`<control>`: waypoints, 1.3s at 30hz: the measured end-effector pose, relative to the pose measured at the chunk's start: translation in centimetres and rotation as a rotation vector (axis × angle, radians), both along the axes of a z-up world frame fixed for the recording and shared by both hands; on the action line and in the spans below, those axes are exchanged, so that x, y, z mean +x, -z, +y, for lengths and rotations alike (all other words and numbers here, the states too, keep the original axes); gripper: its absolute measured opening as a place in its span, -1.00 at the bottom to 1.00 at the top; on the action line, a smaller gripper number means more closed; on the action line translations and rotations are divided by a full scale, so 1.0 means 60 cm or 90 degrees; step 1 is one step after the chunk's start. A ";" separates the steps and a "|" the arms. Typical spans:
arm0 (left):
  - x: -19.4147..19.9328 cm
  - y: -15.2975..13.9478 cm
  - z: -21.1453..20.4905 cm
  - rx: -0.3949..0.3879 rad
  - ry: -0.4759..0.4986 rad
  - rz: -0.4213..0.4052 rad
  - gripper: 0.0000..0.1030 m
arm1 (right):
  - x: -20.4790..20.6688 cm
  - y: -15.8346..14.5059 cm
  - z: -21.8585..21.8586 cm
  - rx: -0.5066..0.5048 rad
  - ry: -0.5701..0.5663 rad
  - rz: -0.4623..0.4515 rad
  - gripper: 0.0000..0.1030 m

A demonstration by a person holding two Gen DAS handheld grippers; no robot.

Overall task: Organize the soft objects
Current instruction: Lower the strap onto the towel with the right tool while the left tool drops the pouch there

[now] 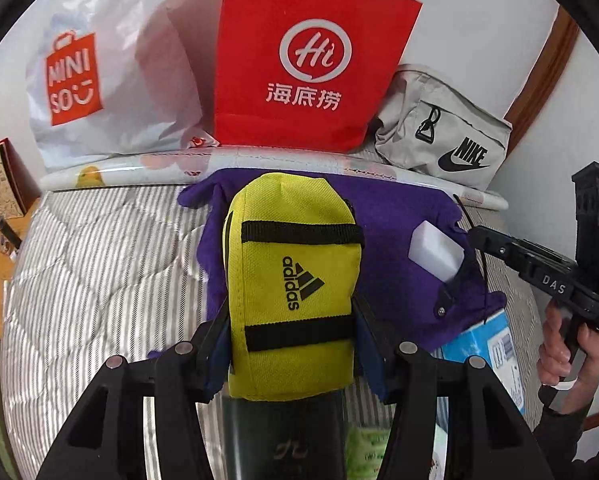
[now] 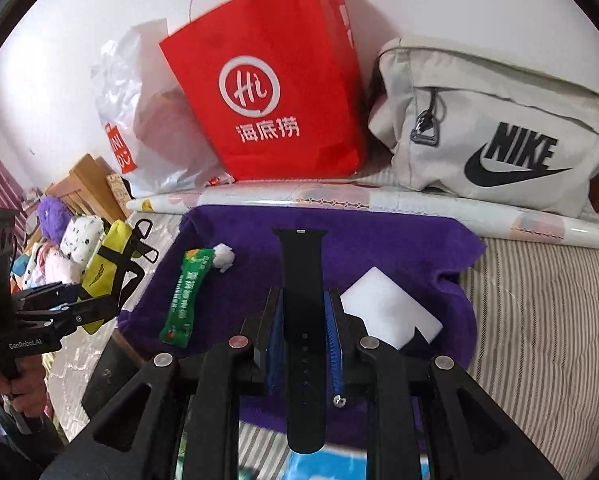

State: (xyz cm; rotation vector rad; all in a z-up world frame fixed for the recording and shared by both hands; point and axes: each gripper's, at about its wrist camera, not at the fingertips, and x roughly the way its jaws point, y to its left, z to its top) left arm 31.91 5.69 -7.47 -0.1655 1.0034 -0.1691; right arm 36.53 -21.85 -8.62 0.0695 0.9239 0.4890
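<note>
The left gripper's (image 1: 291, 336) jaws clamp a yellow woven-fabric pouch (image 1: 295, 280), while the right gripper's (image 2: 303, 320) jaws pinch a smooth black rubber watch strap (image 2: 304, 304).

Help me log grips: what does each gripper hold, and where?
Left gripper clamps the yellow pouch across its lower sides; right gripper pinches the black watch strap mid-length.

Right gripper (image 2: 303, 320) clamps a black watch strap (image 2: 304, 300) over a purple cloth (image 2: 379, 240).
On the cloth lie a white sponge block (image 2: 387, 312), a green packet (image 2: 181, 300) and a white wad (image 2: 224, 258); behind stand a red bag (image 2: 275, 92) and grey Nike pouch (image 2: 495, 132).
</note>
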 end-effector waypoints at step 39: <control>0.086 0.095 -0.021 -0.034 0.022 0.116 0.26 | 0.049 0.069 -0.004 -0.057 0.005 0.062 -0.08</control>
